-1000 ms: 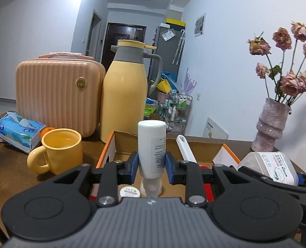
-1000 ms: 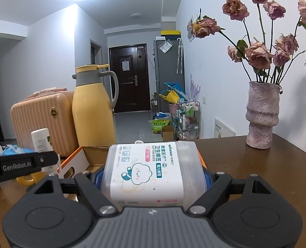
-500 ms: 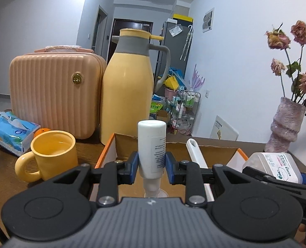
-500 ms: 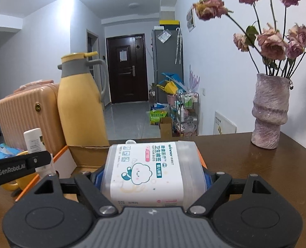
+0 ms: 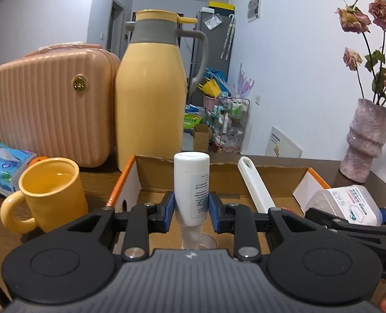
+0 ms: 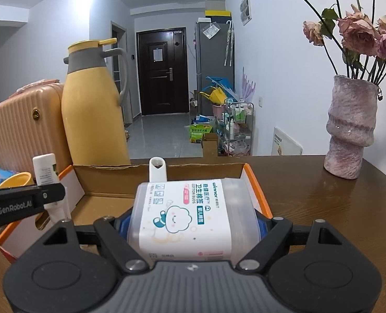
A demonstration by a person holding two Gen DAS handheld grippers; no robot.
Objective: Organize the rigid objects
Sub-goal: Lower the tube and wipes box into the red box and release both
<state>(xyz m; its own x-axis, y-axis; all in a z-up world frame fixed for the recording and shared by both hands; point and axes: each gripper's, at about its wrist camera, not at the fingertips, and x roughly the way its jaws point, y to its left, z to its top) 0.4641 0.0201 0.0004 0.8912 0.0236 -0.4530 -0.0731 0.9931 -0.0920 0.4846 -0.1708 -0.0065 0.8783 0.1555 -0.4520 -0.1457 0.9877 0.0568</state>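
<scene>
My left gripper (image 5: 191, 210) is shut on a white tube bottle (image 5: 191, 180), held cap down inside the open cardboard box (image 5: 265, 168) with orange edges. My right gripper (image 6: 190, 224) is shut on a clear cotton bud box (image 6: 187, 214) with a white label, held over the right part of the cardboard box (image 6: 109, 169). A white handle (image 5: 255, 182) leans in the box; it also shows in the right wrist view (image 6: 157, 169). The bottle (image 6: 45, 169) and left gripper show at left in the right wrist view. The cotton bud box (image 5: 346, 202) shows at right in the left wrist view.
A yellow mug (image 5: 49, 193), a yellow thermos jug (image 5: 151, 99), a pink ribbed case (image 5: 52, 101) and a blue tissue pack (image 5: 2, 164) stand left of the box. A pink vase (image 6: 351, 127) with dried roses stands at the right on the brown table (image 6: 323, 208).
Both grippers have moved forward and lower over the cardboard box, still holding the bottle and the cotton bud box. The box and the jug look nearer now.
</scene>
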